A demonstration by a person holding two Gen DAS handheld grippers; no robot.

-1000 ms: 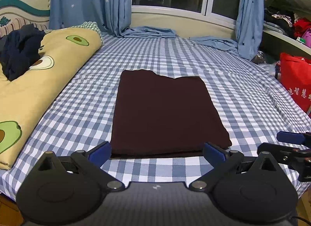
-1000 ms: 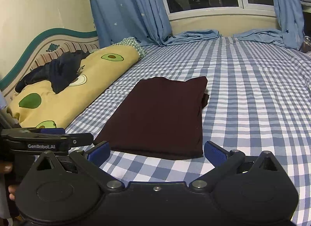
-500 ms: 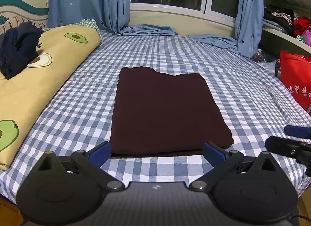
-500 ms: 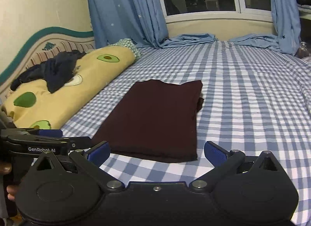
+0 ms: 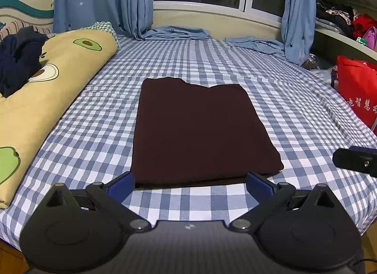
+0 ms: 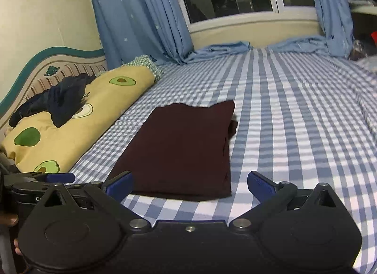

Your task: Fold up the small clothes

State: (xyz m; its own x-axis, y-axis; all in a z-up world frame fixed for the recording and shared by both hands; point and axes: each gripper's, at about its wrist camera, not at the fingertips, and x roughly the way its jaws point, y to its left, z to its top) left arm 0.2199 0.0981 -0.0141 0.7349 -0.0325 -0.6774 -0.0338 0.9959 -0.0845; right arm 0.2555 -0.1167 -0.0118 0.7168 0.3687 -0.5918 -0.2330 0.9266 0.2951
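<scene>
A dark maroon garment (image 5: 200,130) lies folded into a flat rectangle on the blue-and-white checked bed (image 5: 212,59). My left gripper (image 5: 190,183) is open at the garment's near edge, nothing between its blue pads. In the right wrist view the same garment (image 6: 181,146) sits slightly left of centre, with layered edges along its right side. My right gripper (image 6: 189,185) is open too, just short of the garment's near right corner. The left gripper's tip (image 6: 59,177) shows at the left of the right view, and the right gripper's tip (image 5: 353,159) at the right of the left view.
A yellow avocado-print quilt roll (image 5: 47,80) lies along the bed's left side with a dark navy garment (image 5: 18,57) piled on it. A red bag (image 5: 358,90) stands off the bed's right edge. Blue curtains (image 5: 132,3) pool at the window end.
Both grippers have drawn back slightly and risen from the garment, still open. The right gripper's tip has slid toward the right edge of the left view. The garment has not moved.
</scene>
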